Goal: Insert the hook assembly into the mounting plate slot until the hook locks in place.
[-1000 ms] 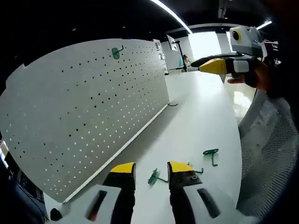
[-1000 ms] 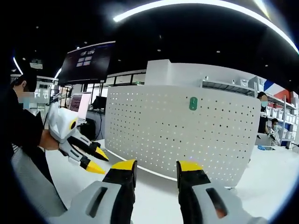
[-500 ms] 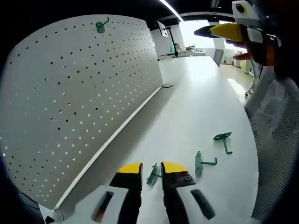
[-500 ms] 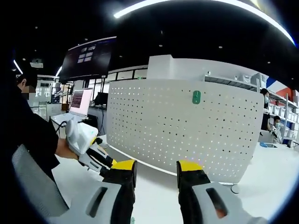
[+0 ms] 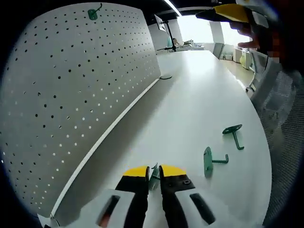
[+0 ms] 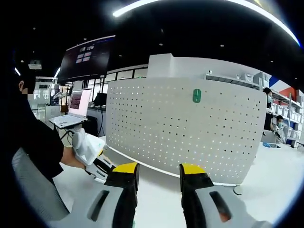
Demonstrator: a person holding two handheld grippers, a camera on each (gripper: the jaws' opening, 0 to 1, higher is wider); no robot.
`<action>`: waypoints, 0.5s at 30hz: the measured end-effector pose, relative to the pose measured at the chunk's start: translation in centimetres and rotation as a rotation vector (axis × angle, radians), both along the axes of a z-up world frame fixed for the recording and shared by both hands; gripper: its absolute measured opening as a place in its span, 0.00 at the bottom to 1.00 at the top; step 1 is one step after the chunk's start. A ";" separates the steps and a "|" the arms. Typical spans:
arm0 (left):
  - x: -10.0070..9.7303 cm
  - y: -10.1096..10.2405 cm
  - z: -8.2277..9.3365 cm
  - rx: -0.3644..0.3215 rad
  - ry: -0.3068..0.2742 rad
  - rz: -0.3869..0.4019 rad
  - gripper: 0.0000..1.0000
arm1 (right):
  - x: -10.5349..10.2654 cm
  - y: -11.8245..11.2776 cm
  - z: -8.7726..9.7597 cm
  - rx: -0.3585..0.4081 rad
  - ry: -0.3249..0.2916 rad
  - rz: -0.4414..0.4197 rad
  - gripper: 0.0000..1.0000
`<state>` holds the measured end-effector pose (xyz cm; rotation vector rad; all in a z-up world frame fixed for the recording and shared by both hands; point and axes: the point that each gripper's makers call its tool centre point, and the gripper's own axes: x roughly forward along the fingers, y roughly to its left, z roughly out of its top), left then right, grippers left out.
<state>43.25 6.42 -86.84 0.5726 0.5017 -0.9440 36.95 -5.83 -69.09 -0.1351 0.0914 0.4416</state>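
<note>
So the left gripper (image 5: 154,172) sat low in the left gripper view, its yellow-tipped jaws nearly together and pinching a small green hook (image 5: 154,172) right at the tips, down at the bottom centre of the frame on the white table (image 5: 190,104). Two more green hooks lay loose on the table to the right: one (image 5: 211,160) at lower right, fairly near the jaws, and another (image 5: 234,135) a bit further up and right, apart from the first.

The big white pegboard (image 5: 66,95) stood upright along the left side of that frame, and it already had one green hook (image 5: 93,12) hanging near its top edge, upper left. The right gripper (image 5: 232,12) poked in at the top right, held in a hand.

In the right gripper view, the right gripper (image 6: 159,171) was up off the table with its jaws well apart and nothing between them, pointed at the pegboard (image 6: 180,128). The mounted hook (image 6: 196,95) showed upper centre. The left gripper (image 6: 95,159) was at lower left, mostly hidden behind a jaw.
</note>
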 end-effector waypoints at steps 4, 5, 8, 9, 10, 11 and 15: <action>-0.1 -0.2 -0.3 0.014 -0.001 -0.012 0.09 | 0.0 -0.2 0.0 0.004 -0.001 -0.009 0.31; -0.1 -0.2 -0.4 0.019 -0.003 -0.015 0.09 | 0.0 -0.2 0.0 0.004 0.000 -0.009 0.31; 0.1 -0.1 -0.6 0.030 -0.002 -0.017 0.08 | 0.0 -0.2 0.0 0.004 -0.001 -0.010 0.31; 0.1 -0.1 -0.6 0.033 -0.002 -0.016 0.07 | 0.0 -0.2 0.0 0.004 0.000 -0.010 0.31; 0.2 -0.1 -0.6 0.033 0.000 -0.015 0.07 | 0.0 -0.2 0.0 0.003 0.000 -0.010 0.31; 0.2 0.0 -0.6 0.034 -0.001 -0.013 0.06 | 0.0 -0.1 0.0 0.002 0.000 -0.009 0.31; 0.4 0.0 -0.7 0.037 0.006 -0.010 0.05 | 0.0 -0.1 0.0 0.002 -0.001 -0.006 0.31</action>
